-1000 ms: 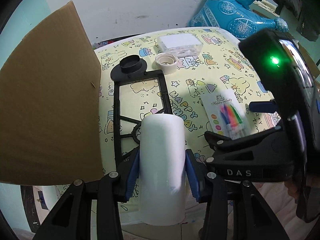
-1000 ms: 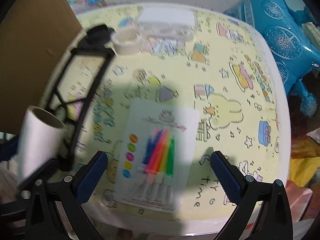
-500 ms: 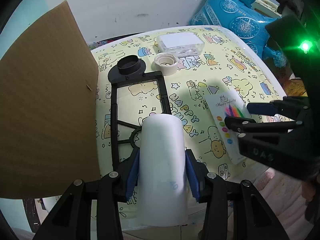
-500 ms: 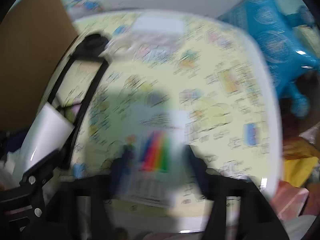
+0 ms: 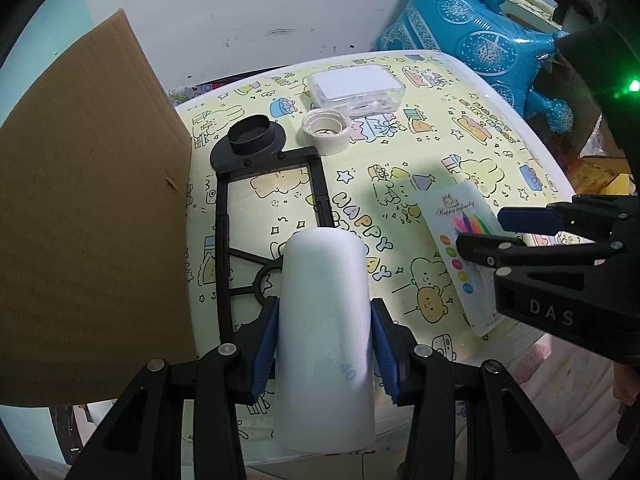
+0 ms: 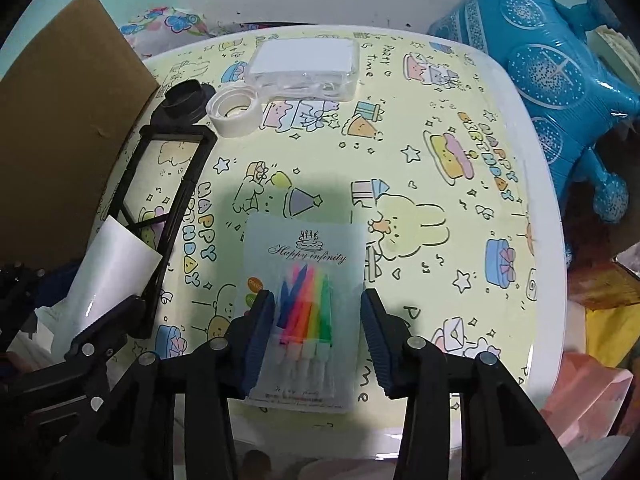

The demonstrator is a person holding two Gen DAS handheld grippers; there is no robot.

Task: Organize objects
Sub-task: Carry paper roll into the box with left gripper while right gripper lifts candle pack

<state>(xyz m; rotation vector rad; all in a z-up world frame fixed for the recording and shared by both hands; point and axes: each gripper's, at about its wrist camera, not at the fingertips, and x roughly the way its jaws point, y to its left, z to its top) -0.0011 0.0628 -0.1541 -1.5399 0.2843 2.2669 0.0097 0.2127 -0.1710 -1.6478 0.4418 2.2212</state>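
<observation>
**Gripping a candle pack and a white roll over the party tablecloth**

Clamping the candle pack (image 6: 305, 312) between the blue pads of the right gripper (image 6: 318, 334), at the near edge of the table (image 6: 536, 184). Squeezing the white roll (image 5: 325, 340) in the left gripper (image 5: 325, 350), just left of the candle pack and over the same near edge. Lying flat left of the candle pack, under the roll's far end: a black frame (image 5: 272, 208). Sitting beyond the candle pack, toward the far edge: a tape ring (image 5: 325, 130) and a clear plastic box (image 5: 356, 88), close together. Standing well left of the candle pack: a cardboard sheet (image 5: 88, 216). Crowding the table's right side: a blue foil balloon (image 6: 560, 64). Closing off the far side: a white wall (image 5: 240, 8).
</observation>
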